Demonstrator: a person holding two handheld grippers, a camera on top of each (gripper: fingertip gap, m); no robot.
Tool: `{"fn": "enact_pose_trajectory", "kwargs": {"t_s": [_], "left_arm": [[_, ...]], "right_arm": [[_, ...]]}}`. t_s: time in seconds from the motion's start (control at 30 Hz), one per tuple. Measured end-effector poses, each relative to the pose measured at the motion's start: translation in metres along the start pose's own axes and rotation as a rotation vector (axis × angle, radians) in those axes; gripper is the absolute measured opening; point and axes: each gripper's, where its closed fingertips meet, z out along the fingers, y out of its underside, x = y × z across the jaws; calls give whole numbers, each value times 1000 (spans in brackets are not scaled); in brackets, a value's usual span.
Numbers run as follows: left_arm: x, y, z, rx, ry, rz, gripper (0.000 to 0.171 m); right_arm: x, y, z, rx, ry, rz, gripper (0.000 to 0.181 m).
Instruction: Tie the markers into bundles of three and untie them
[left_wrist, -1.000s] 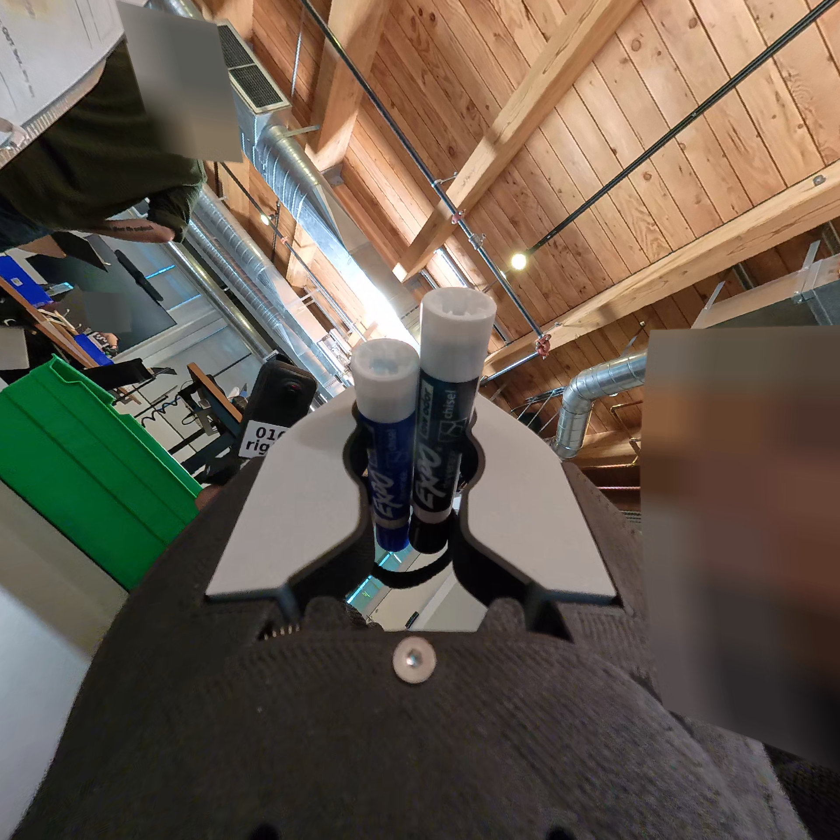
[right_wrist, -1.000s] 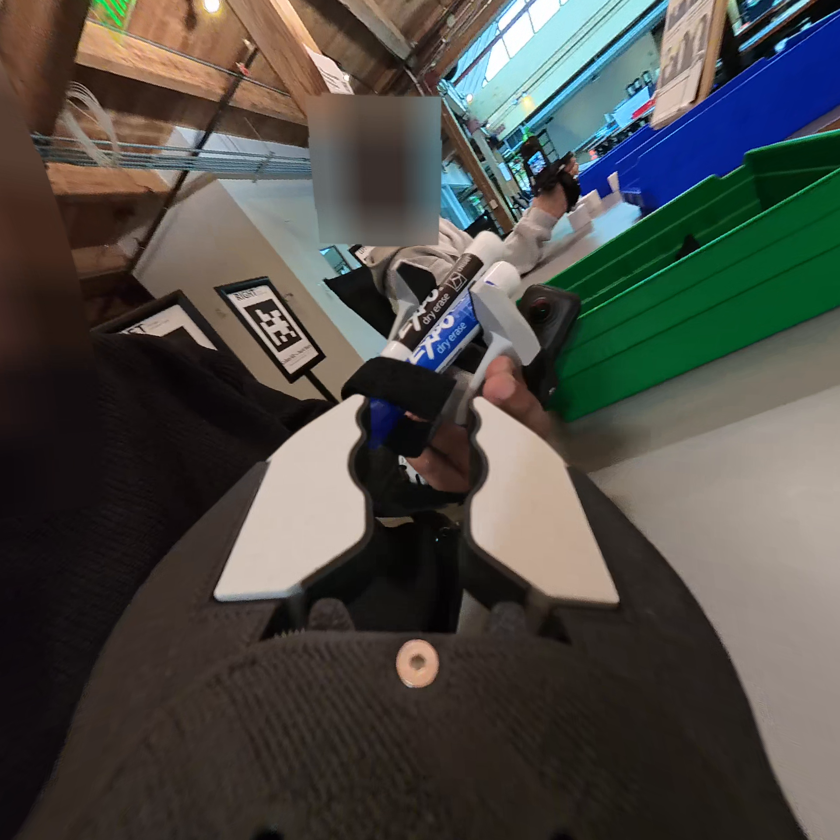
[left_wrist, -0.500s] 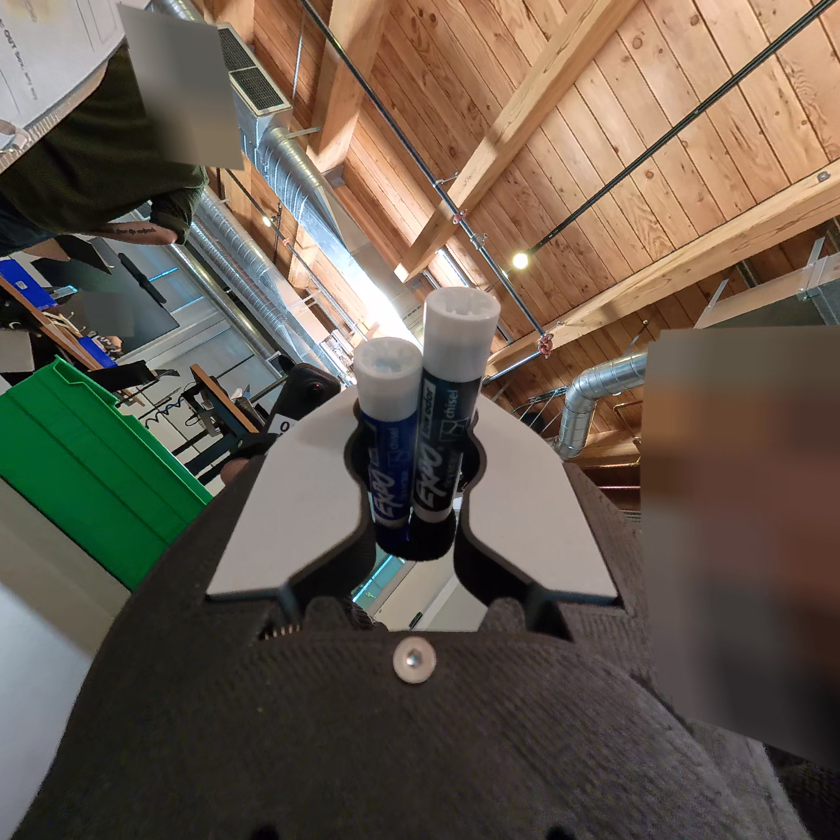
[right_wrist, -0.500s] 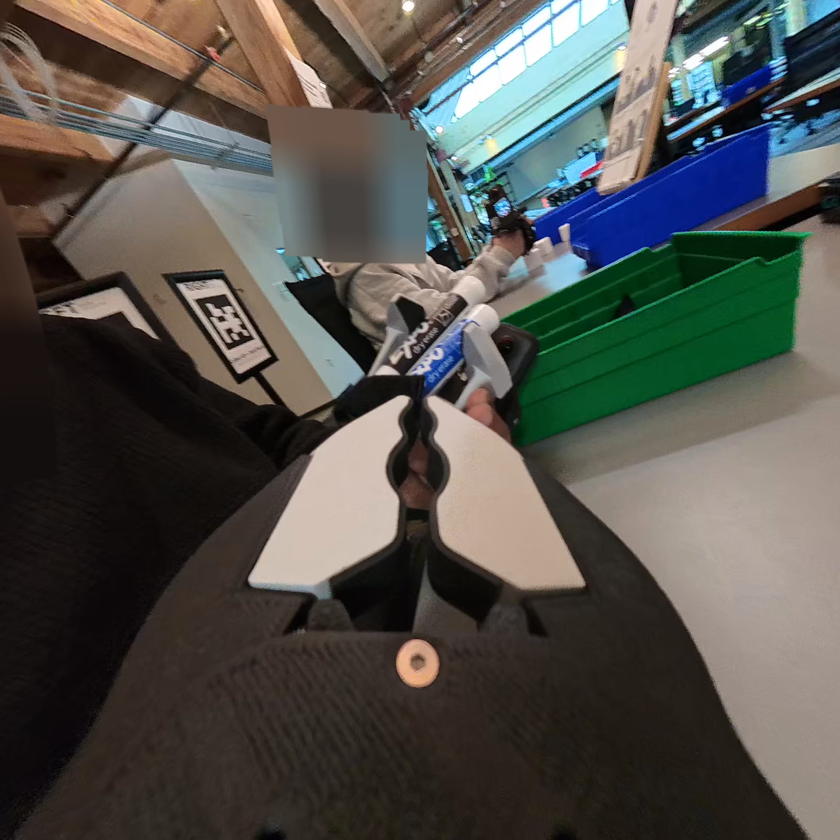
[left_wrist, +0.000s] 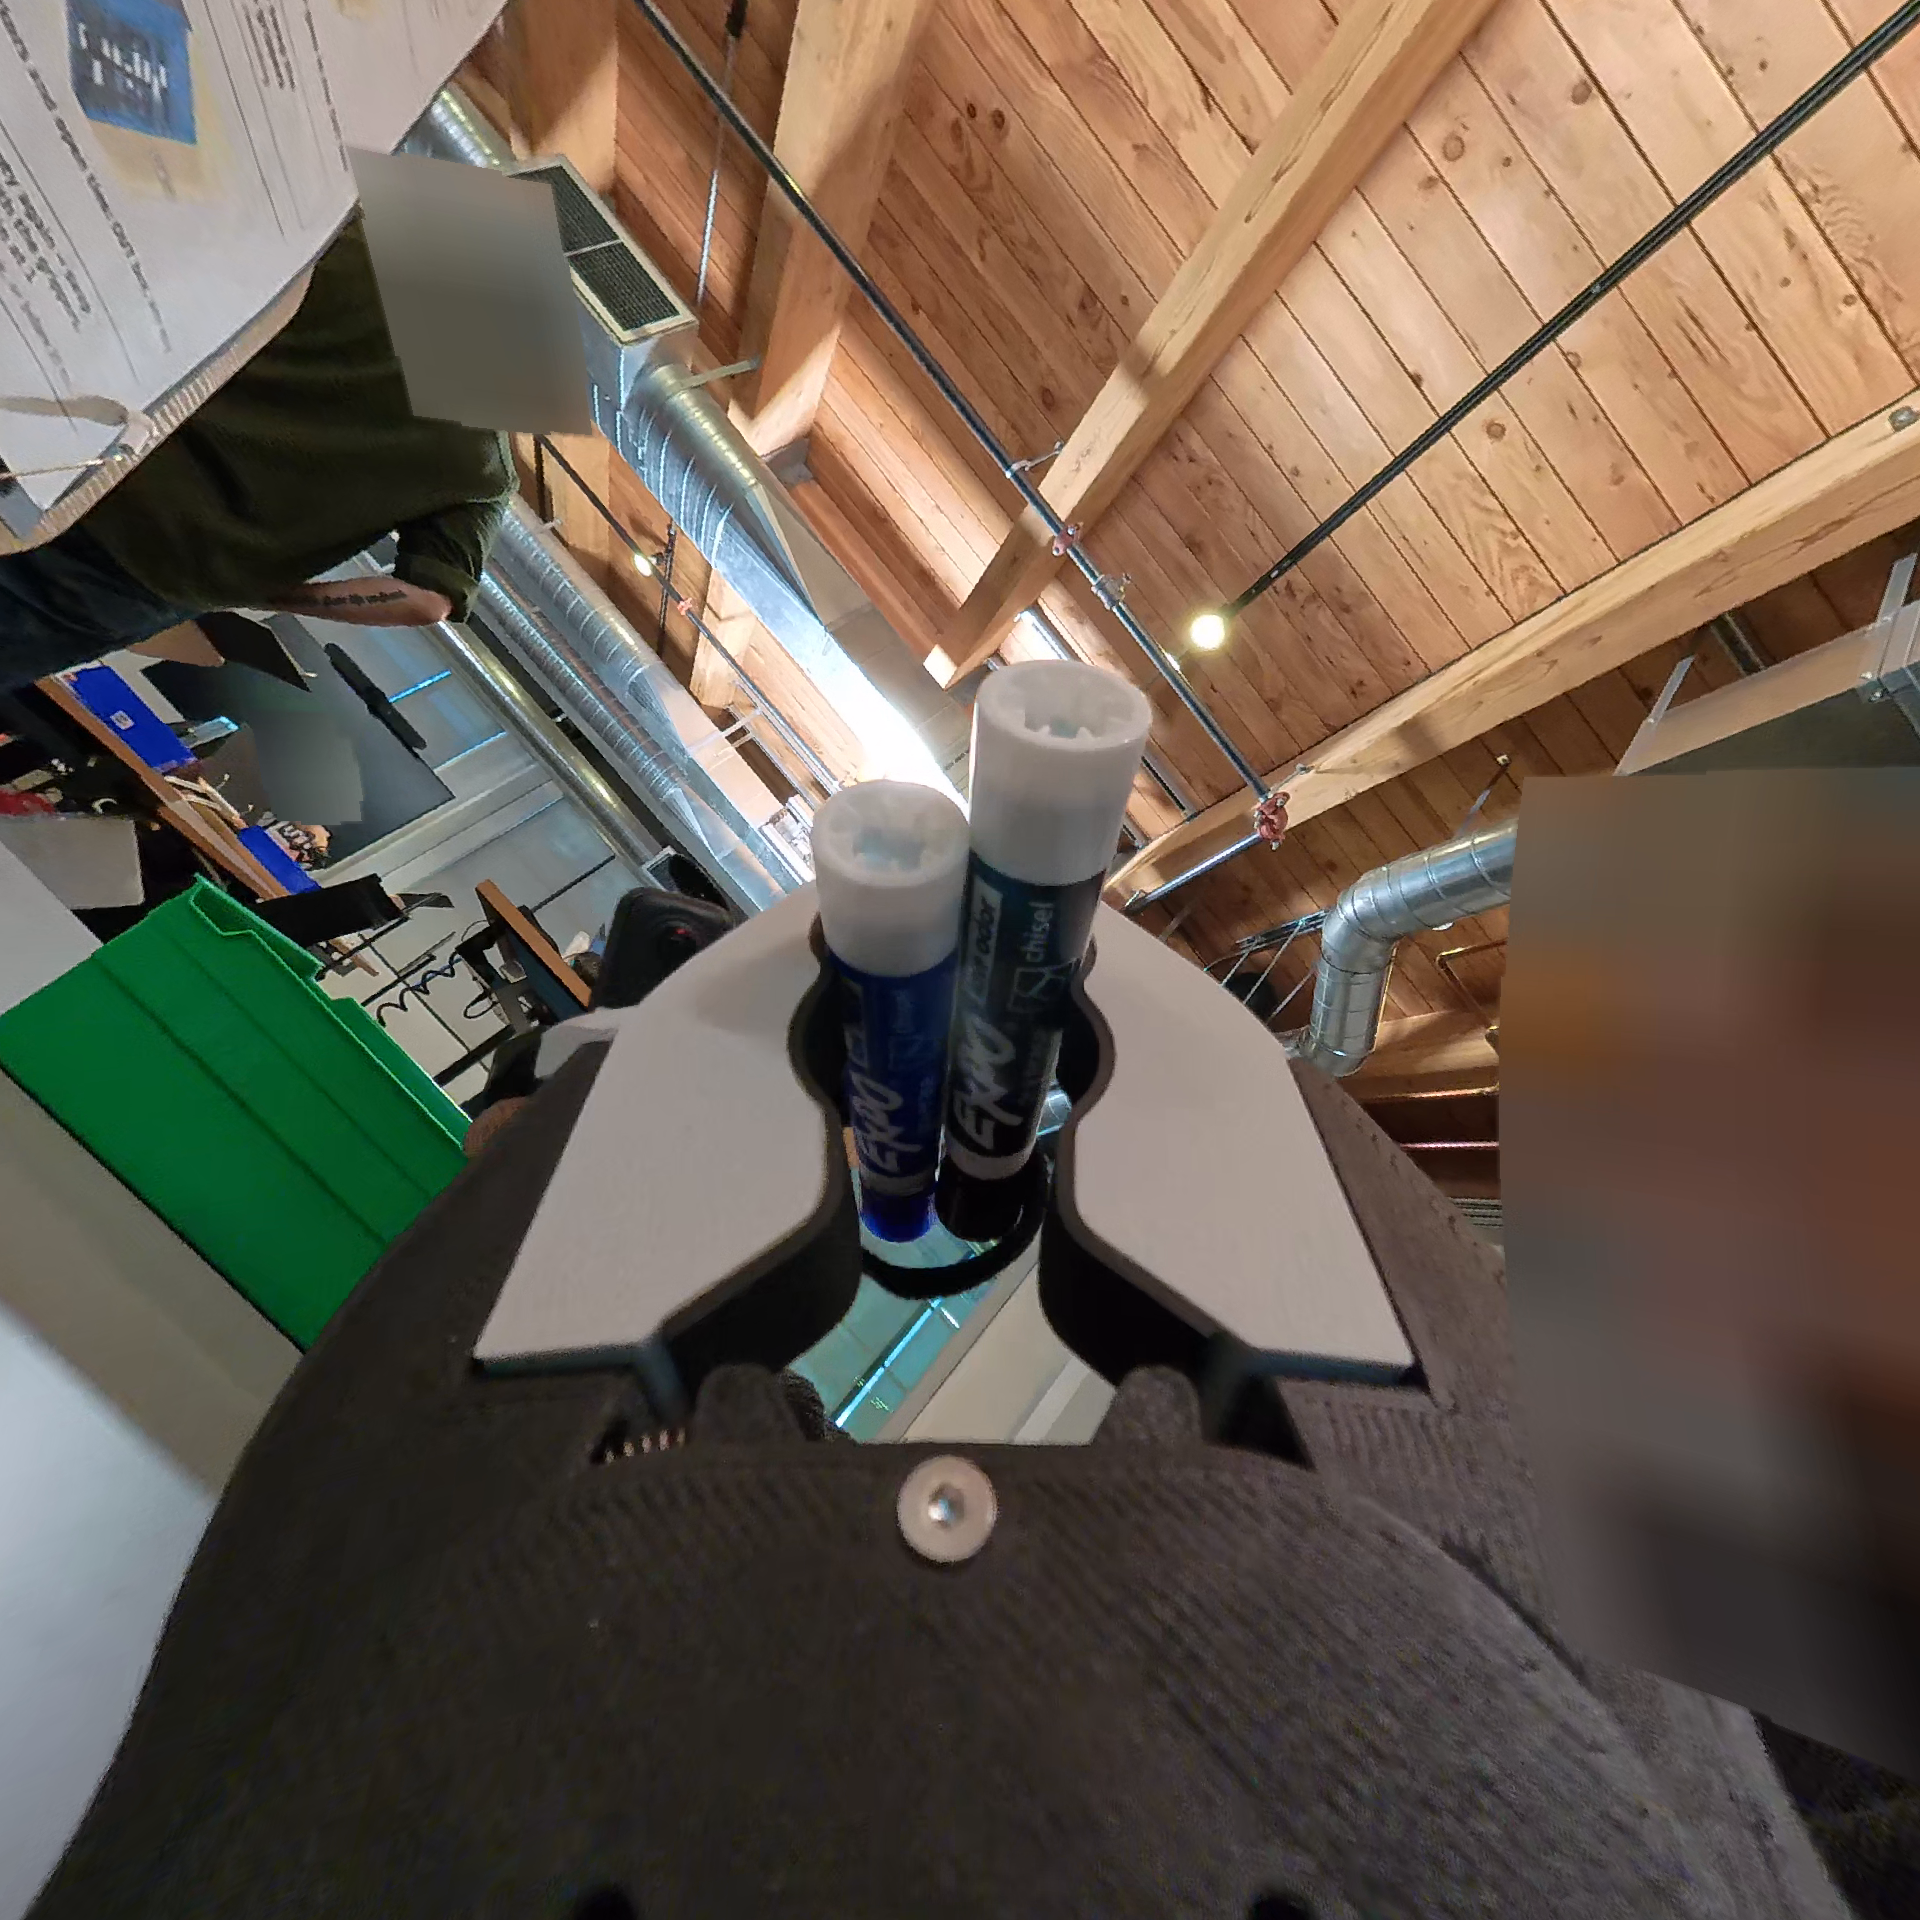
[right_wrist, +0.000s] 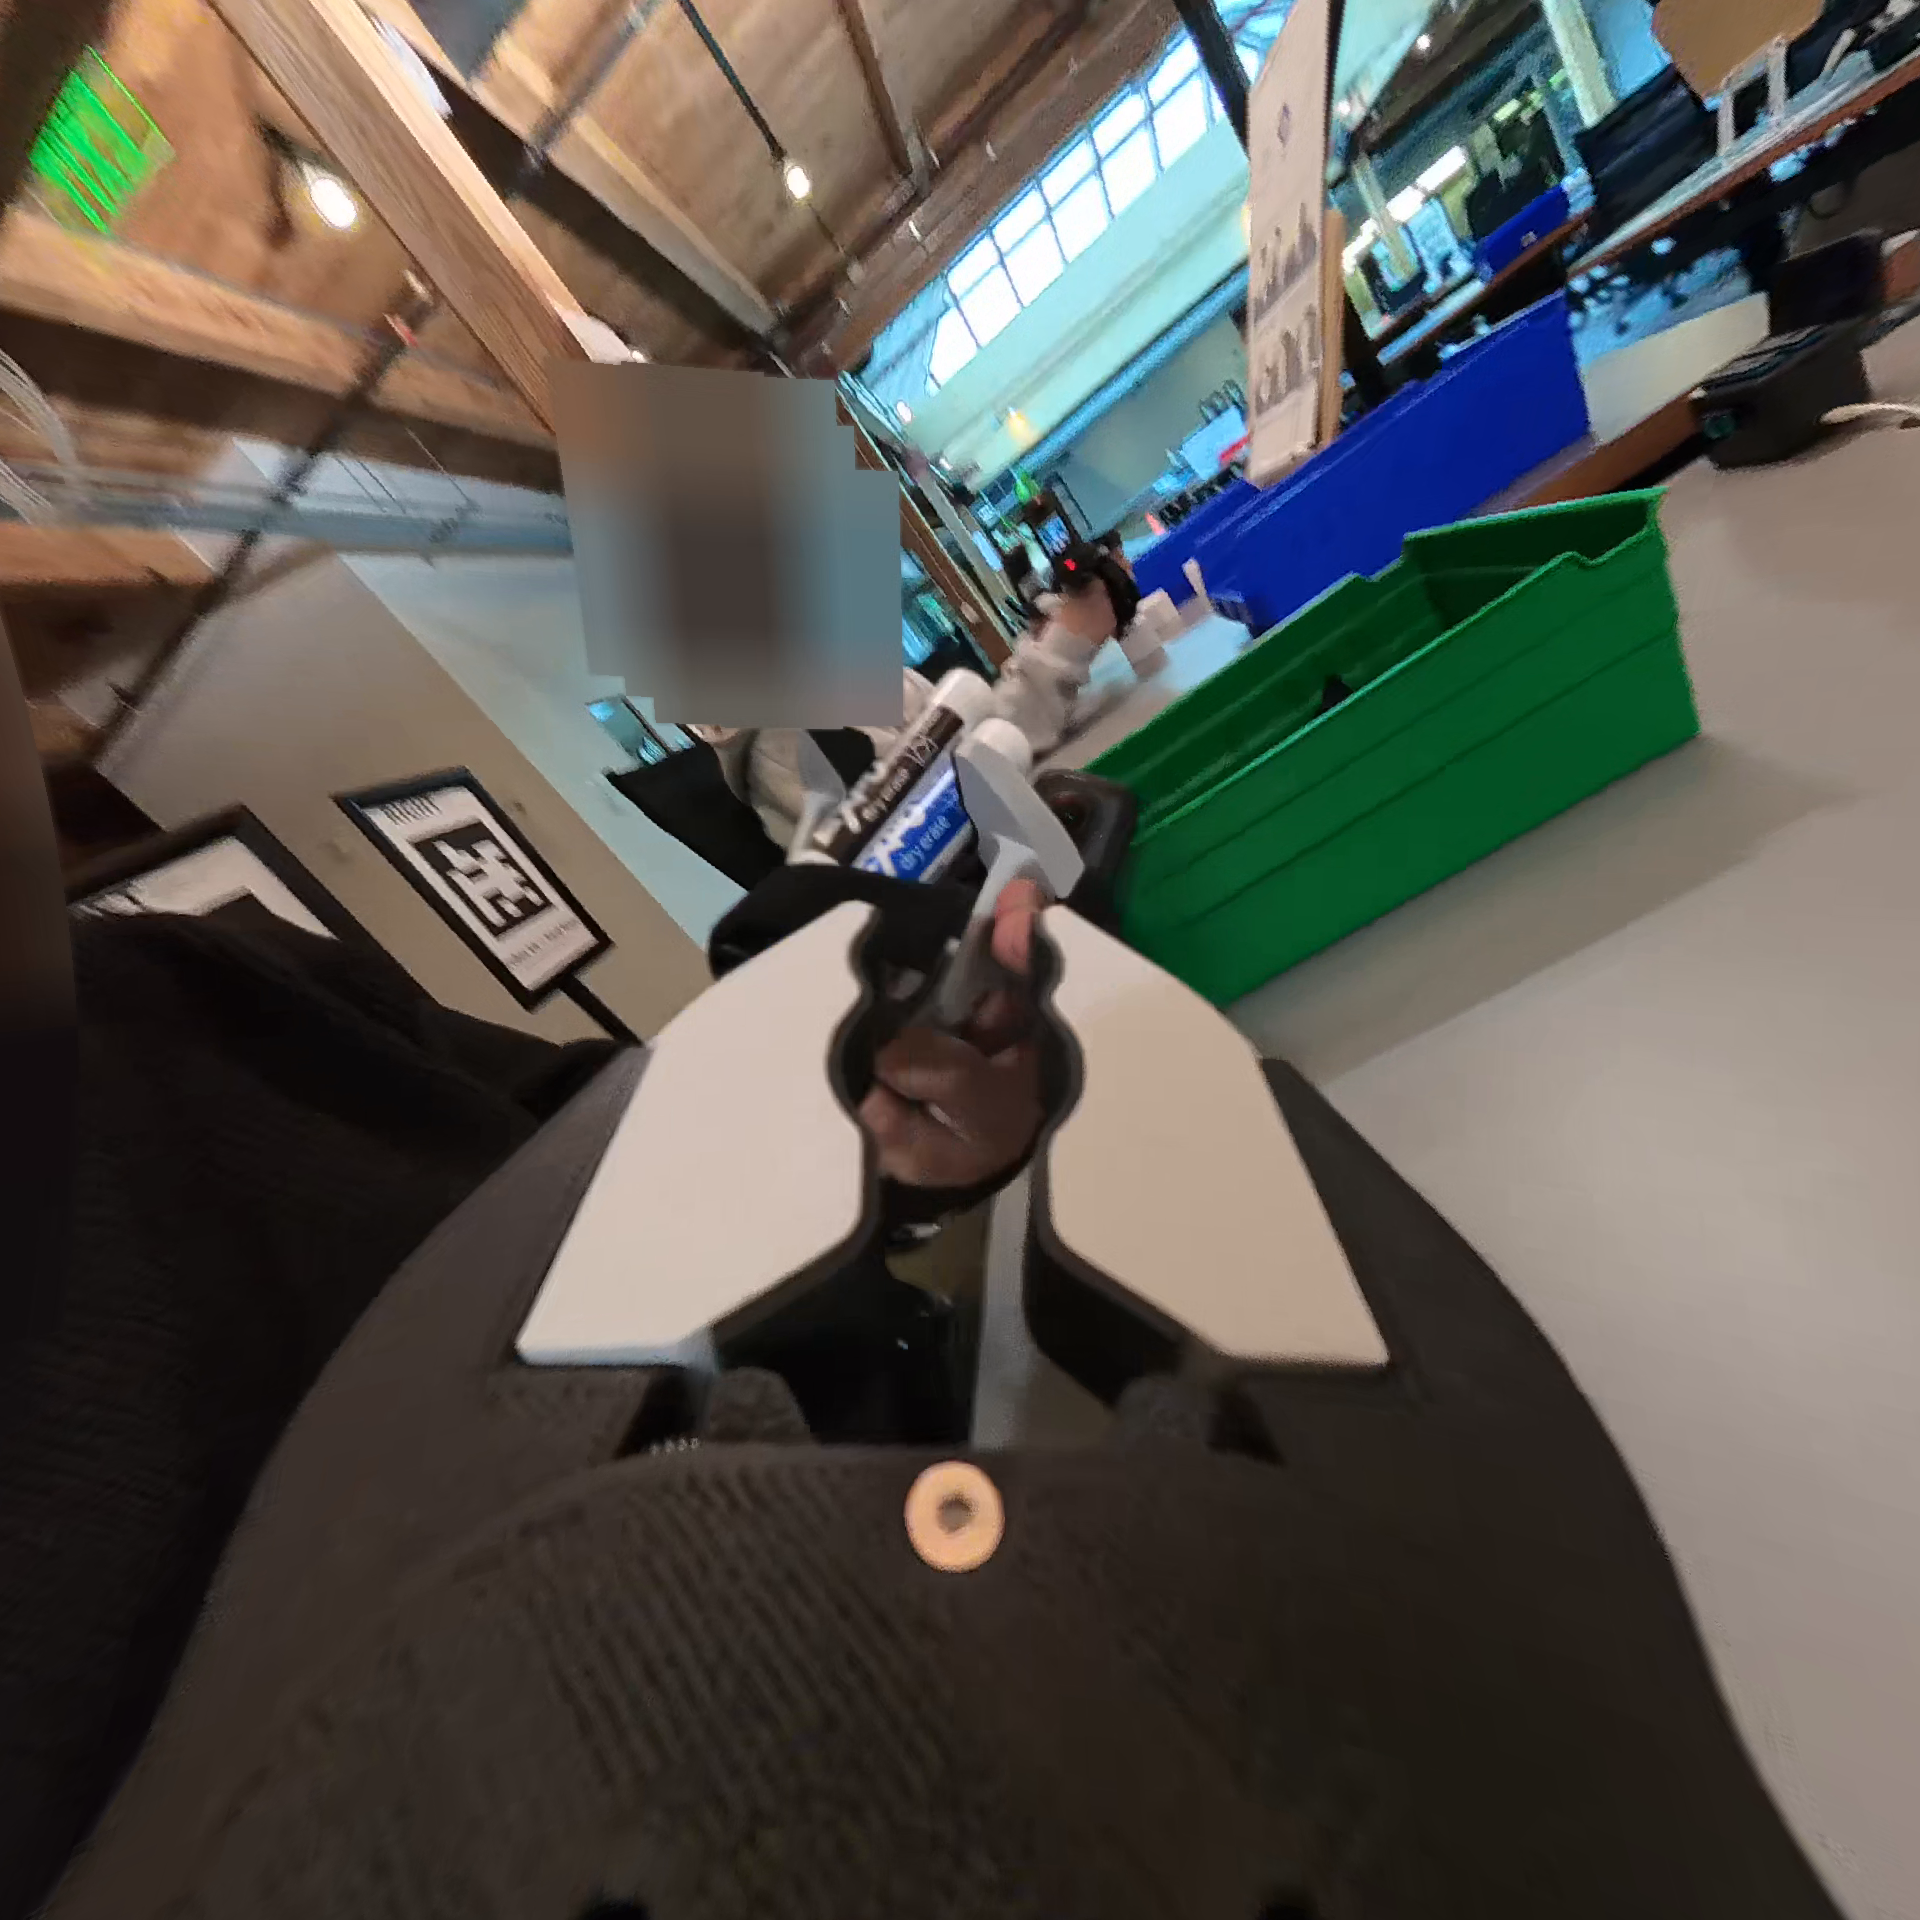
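Clamping two markers side by side, the left gripper (left_wrist: 951, 1039) points up toward the wooden ceiling (left_wrist: 1351, 312); its jaws press the barrels of the blue marker (left_wrist: 891, 1039) and the black marker (left_wrist: 1013, 997) between them. A black loop (left_wrist: 940, 1262) circles their lower ends. Both markers run lengthwise along the fingers, white ends outward and up, the black one reaching farther than the blue.

Seen from the right wrist view, the right gripper (right_wrist: 951, 951) is parted and grasps nothing; through its gap shows the hand (right_wrist: 951, 1112) that works the left gripper, well beyond the fingertips. Past it the same pair of markers (right_wrist: 904, 800) slants up and to the right.

My judgement: only two round barrels are pinched together, so one could roll over the other and slide out, most likely the shorter-set blue one, if the squeeze eases or the gripper tips.

Farther off a green bin (right_wrist: 1455, 748) sits on the grey table (right_wrist: 1610, 1143), with blue bins (right_wrist: 1403, 488) behind.
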Motion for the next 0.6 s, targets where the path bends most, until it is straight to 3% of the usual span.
{"fn": "enact_pose_trajectory", "kwargs": {"t_s": [0.13, 0.37, 0.4, 0.5, 0.6], "left_arm": [[0, -3, -1, 8, 5, -6, 40], [2, -3, -1, -2, 14, -5, 40], [2, -3, -1, -1, 13, -6, 40], [2, -2, -1, -3, 16, -8, 40], [4, 0, 0, -15, 26, -9, 40]], "right_arm": [[2, -8, -9, 37, -38, 82, 37], [-4, 21, 10, -93, -90, 166, 45], [-5, 24, 13, -104, -96, 167, 42], [-6, 25, 16, -107, -86, 121, 5], [-3, 22, 14, -104, -40, 58, 2]]}}
